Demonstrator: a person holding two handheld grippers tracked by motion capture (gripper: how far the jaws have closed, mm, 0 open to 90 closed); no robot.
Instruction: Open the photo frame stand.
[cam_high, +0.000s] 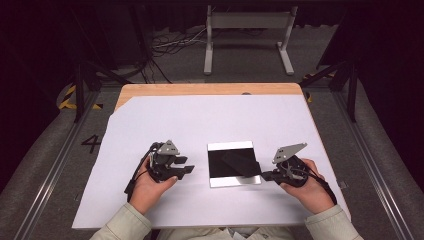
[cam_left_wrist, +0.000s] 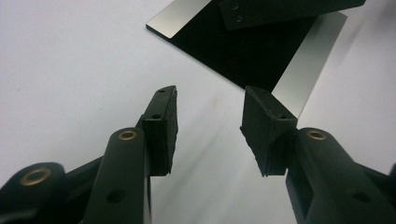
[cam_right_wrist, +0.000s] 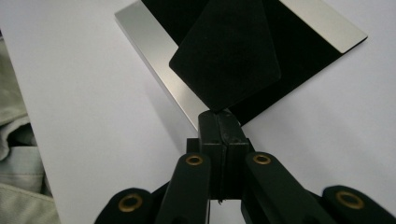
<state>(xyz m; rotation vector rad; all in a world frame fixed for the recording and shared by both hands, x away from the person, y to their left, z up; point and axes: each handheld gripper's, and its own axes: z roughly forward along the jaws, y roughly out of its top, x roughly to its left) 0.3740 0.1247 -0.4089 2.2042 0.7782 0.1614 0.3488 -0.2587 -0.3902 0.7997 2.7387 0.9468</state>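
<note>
Black card (cam_right_wrist: 227, 56): thin, dark, round-cornered sheet, pinched at one corner between the closed jaws of the right gripper (cam_right_wrist: 223, 122), tilted over the plate with its free end toward the plate's middle; whether that end rests on the plate cannot be told. Plate (cam_high: 233, 182): flat square slab with a black centre field and bright metallic strips along its far and near edges, lying flat near the middle of the white sheet. Right gripper, in the high view (cam_high: 267, 174): at the plate's near right corner, held in the person's right hand (cam_high: 309, 187), grey three-cornered plate on top. Left gripper (cam_left_wrist: 209, 122): jaws spread apart with nothing between the pads, hovering over bare sheet just left of the plate, pointed toward it; held in the left hand (cam_high: 151, 187). White sheet (cam_high: 165, 120): covers most of the wooden table (cam_high: 200, 89), whose far edge shows beyond the plate. Pale sleeves (cam_high: 122, 225): nearer than the plate, at the bottom of the high view.
</note>
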